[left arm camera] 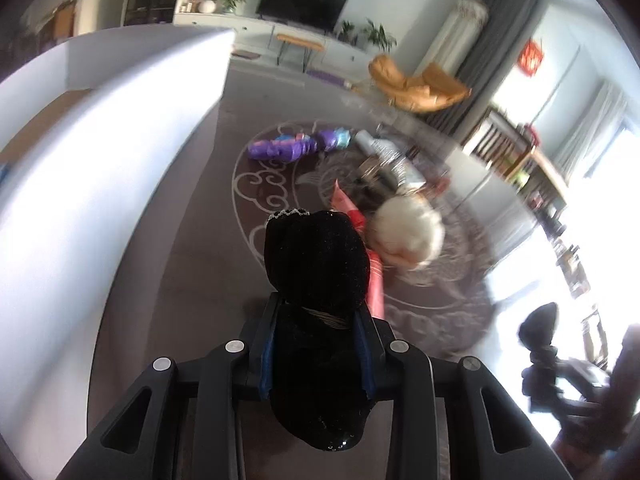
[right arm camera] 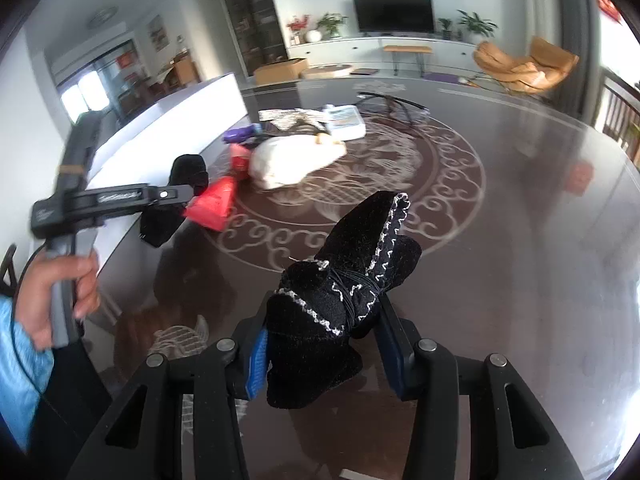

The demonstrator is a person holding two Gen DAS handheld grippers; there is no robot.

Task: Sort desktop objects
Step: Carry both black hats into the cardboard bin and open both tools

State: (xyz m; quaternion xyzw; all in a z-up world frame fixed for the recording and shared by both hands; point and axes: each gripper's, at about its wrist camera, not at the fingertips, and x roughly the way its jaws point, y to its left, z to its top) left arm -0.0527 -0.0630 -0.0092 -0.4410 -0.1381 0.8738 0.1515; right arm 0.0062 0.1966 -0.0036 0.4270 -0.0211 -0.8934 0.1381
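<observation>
My left gripper (left arm camera: 318, 316) is shut on a plain black velvet pouch (left arm camera: 316, 272), which bulges up from between the blue pads. In the right wrist view that left gripper (right arm camera: 172, 196) hangs over the table's left side with its pouch (right arm camera: 184, 184), a hand (right arm camera: 60, 292) on the handle. My right gripper (right arm camera: 324, 332) is shut on a second black pouch (right arm camera: 352, 272) with silver stitching and a tied cord. The right gripper (left arm camera: 538, 344) and its pouch show blurred at the left wrist view's lower right.
On the dark patterned round table (right arm camera: 500, 220) lie a red packet (right arm camera: 214, 202), a white soft bag (right arm camera: 296, 160), purple items (left arm camera: 296, 146), a white box (right arm camera: 346, 122) and thin black glasses or cable (right arm camera: 392, 104). A tall white container wall (left arm camera: 100, 140) stands at the left.
</observation>
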